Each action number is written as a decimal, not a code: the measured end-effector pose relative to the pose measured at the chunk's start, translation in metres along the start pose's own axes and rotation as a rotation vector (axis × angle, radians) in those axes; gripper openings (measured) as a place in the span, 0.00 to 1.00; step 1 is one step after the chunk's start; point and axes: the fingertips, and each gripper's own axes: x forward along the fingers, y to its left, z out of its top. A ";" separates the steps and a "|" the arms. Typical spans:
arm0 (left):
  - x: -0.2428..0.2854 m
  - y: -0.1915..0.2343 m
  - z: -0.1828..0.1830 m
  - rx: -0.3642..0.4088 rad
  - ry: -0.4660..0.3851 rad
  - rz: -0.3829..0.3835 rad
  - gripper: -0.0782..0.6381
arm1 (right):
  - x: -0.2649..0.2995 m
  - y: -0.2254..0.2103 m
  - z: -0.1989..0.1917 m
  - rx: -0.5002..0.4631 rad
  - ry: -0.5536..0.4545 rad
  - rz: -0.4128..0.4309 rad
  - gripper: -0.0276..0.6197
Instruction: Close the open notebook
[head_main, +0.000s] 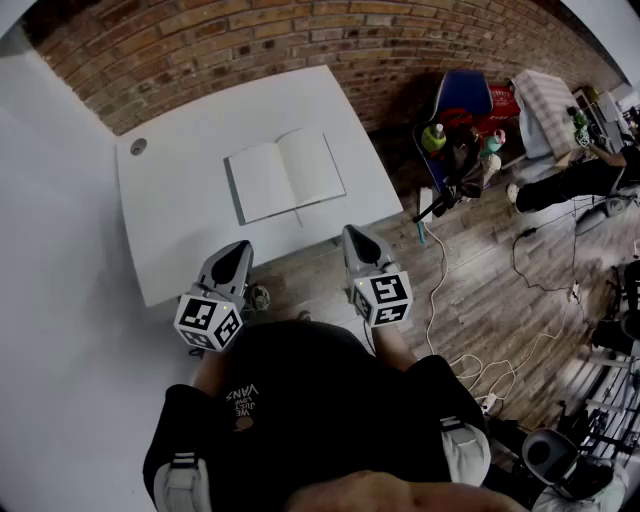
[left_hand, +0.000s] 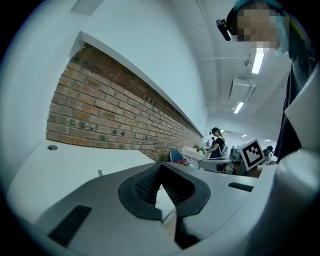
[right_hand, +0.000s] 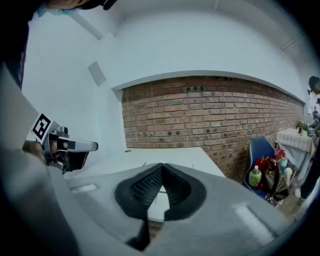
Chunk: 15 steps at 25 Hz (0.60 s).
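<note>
The open notebook (head_main: 285, 175) lies flat on the white table (head_main: 170, 230), with blank pages facing up and its spine running away from me. Both grippers hover at the table's near edge, short of the notebook and not touching it. My left gripper (head_main: 240, 247) is below the notebook's left page, and its jaws are closed with nothing between them (left_hand: 160, 167). My right gripper (head_main: 352, 232) is below the right page; its ribbed pads meet at the tip and hold nothing (right_hand: 161, 166). Each gripper shows in the other's view at the side.
A brick wall (head_main: 300, 40) runs behind the table. A round cable hole (head_main: 138, 146) sits in the table's far left corner. On the wooden floor to the right stand a blue chair (head_main: 462, 95) with bottles and bags, plus loose cables (head_main: 520, 290). A person (head_main: 580, 180) sits far right.
</note>
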 end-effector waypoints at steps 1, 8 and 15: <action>-0.001 -0.001 -0.002 0.000 0.000 0.001 0.12 | -0.001 0.000 -0.001 -0.002 -0.001 0.001 0.04; -0.005 -0.008 -0.006 0.004 0.000 0.000 0.12 | -0.008 0.003 -0.005 -0.006 -0.005 -0.001 0.04; -0.002 -0.002 -0.005 0.004 0.009 -0.027 0.12 | -0.005 0.005 -0.003 0.047 -0.029 -0.003 0.04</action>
